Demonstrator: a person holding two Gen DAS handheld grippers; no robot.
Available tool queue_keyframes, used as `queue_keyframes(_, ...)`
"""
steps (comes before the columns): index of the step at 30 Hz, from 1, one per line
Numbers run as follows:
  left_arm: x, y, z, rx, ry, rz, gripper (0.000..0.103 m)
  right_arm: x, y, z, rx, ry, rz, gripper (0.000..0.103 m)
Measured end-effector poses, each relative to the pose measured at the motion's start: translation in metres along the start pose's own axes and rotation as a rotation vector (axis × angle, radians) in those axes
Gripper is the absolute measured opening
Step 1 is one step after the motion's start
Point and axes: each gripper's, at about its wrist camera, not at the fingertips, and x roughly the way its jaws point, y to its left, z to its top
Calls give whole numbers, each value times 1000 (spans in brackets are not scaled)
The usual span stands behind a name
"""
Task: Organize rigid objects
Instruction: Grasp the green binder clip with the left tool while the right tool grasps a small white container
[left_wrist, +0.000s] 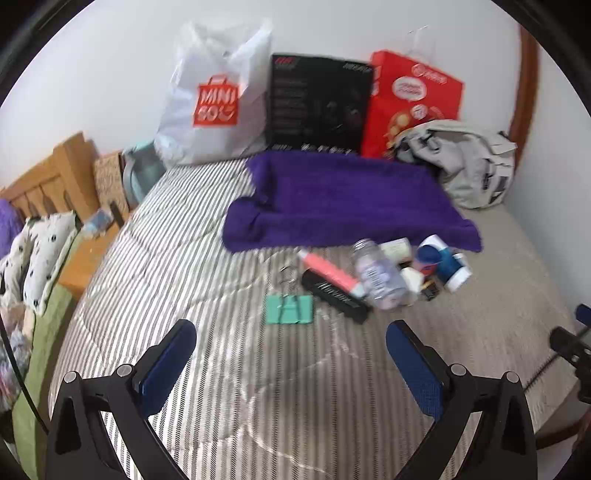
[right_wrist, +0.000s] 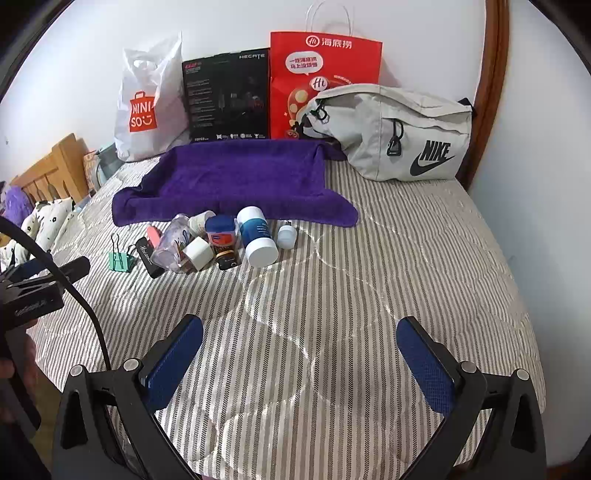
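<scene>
A pile of small rigid items lies on the striped bed in front of a purple towel: a green binder clip, a black flat case, a pink tube, a clear bottle, a white-and-blue jar, a small blue jar, a white cube. My left gripper hovers open just short of the clip, holding nothing. My right gripper hangs open over bare bedding, well short of the pile.
Against the wall stand a white shopping bag, a black box, a red paper bag and a grey waist bag. A wooden headboard and pillows lie to the left. The striped bedding stretches right.
</scene>
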Motion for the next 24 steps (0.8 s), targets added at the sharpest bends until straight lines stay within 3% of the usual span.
queue_keyframes(6, 40, 15, 1, -40, 55, -8, 103, 15, 0, 0, -13, 25, 4, 103)
queue_keyframes(14, 86, 8, 4, -18, 102, 3, 101, 41, -6, 2, -7, 72, 15, 103)
queue_keyframes(24, 99, 3, 3, 49, 99, 4, 77, 67, -15, 13, 9, 104, 7, 103)
